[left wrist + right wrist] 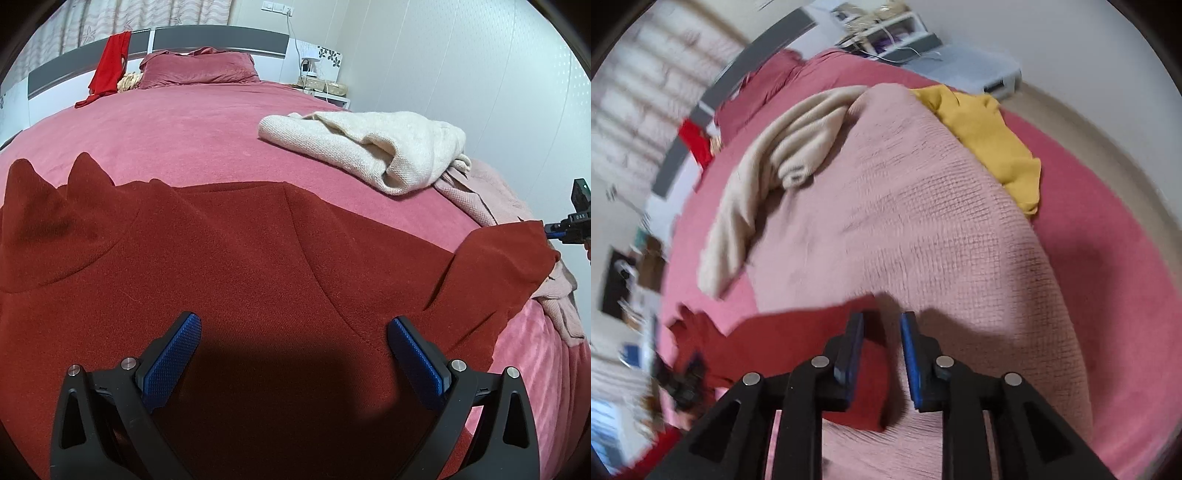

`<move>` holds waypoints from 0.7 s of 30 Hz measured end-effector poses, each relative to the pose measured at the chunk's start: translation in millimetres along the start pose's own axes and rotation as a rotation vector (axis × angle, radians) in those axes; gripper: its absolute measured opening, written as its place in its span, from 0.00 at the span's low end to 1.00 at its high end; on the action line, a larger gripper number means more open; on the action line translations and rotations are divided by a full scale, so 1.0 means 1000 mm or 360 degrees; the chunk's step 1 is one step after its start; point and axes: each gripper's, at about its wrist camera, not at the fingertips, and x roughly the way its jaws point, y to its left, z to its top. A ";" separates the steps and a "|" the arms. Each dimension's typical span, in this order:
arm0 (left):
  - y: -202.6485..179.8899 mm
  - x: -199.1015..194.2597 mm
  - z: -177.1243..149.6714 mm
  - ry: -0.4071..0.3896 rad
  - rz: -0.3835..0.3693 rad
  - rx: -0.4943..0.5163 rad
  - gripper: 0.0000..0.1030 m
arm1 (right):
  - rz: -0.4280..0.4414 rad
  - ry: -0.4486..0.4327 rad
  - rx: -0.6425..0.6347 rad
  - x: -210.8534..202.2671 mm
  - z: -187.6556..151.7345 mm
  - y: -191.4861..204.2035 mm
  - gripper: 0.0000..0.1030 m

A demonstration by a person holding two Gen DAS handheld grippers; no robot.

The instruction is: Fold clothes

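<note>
A dark red sweater lies spread flat on the pink bed, its collar at the left. My left gripper hovers over the sweater's body, open wide, nothing between its blue pads. The sweater's right sleeve stretches out onto a pale pink knit. My right gripper is at the sleeve's end. In the right wrist view the right gripper has its jaws a narrow gap apart above the sleeve, which lies loose beneath them, not pinched.
A cream sweater is heaped on the bed's right side beside the pale pink knit. A yellow garment lies beyond it. A bright red garment hangs on the headboard near a pillow. A nightstand is at the back right.
</note>
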 end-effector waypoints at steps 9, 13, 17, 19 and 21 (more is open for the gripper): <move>-0.004 0.000 0.000 0.0015 0.0047 0.0034 0.99 | 0.0073 0.0090 0.0078 0.031 -0.008 0.001 0.13; -0.003 0.000 0.000 0.0011 0.0040 0.0030 0.99 | 0.0173 -0.0061 0.0139 -0.007 -0.012 0.004 0.05; -0.003 0.000 -0.001 0.0009 0.0034 0.0028 0.99 | 0.0056 -0.0166 0.0231 -0.037 -0.024 -0.014 0.05; -0.003 0.000 -0.001 0.0009 0.0034 0.0029 0.99 | -0.0050 -0.0086 0.0254 -0.021 -0.032 -0.025 0.05; -0.004 0.000 -0.001 0.0013 0.0037 0.0032 0.99 | -0.0081 -0.0018 0.0322 -0.005 -0.041 -0.036 0.06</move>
